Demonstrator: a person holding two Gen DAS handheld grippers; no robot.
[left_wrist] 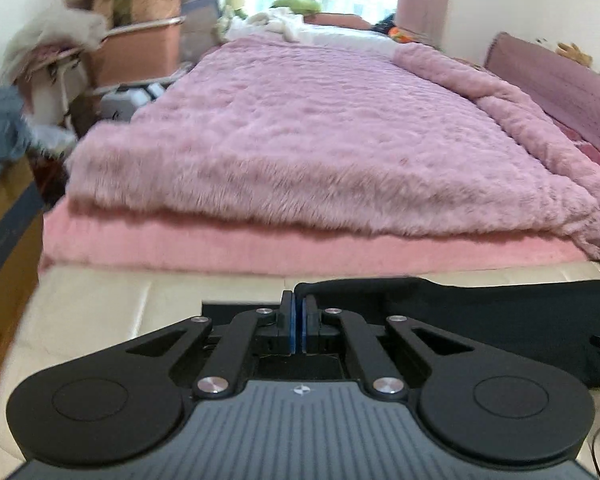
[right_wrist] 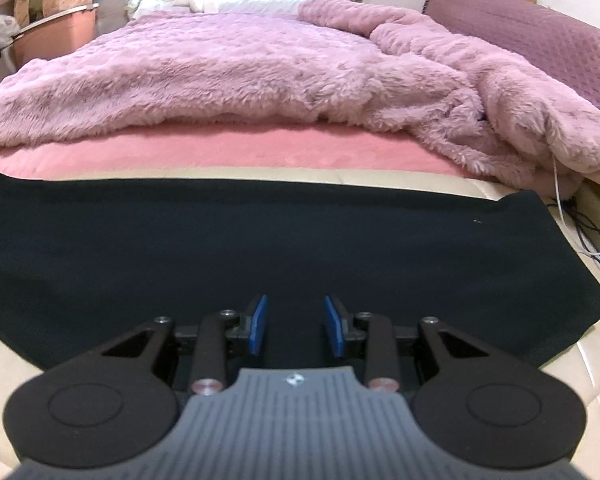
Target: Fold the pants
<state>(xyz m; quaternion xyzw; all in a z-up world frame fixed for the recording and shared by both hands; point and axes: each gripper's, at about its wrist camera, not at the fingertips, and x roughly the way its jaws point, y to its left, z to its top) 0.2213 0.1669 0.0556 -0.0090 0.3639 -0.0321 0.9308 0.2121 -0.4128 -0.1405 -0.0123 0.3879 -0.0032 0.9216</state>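
Observation:
Black pants (right_wrist: 260, 240) lie flat across a cream padded surface (right_wrist: 500, 360) in front of a bed. In the left wrist view the pants (left_wrist: 480, 312) stretch from the fingers to the right edge. My left gripper (left_wrist: 299, 312) is shut, its blue pads pressed together at the pants' left end, where the fabric edge curls up beside the fingertips; whether cloth is pinched between them cannot be told. My right gripper (right_wrist: 296, 320) is open, low over the near part of the pants, with nothing between its blue pads (right_wrist: 258, 324).
A bed with a fluffy pink blanket (left_wrist: 320, 128) fills the space beyond the cream surface (left_wrist: 100, 312). Boxes and clutter (left_wrist: 140, 40) stand at the left. Cables (right_wrist: 592, 240) hang at the right edge. A purple headboard cushion (right_wrist: 540, 28) is at the far right.

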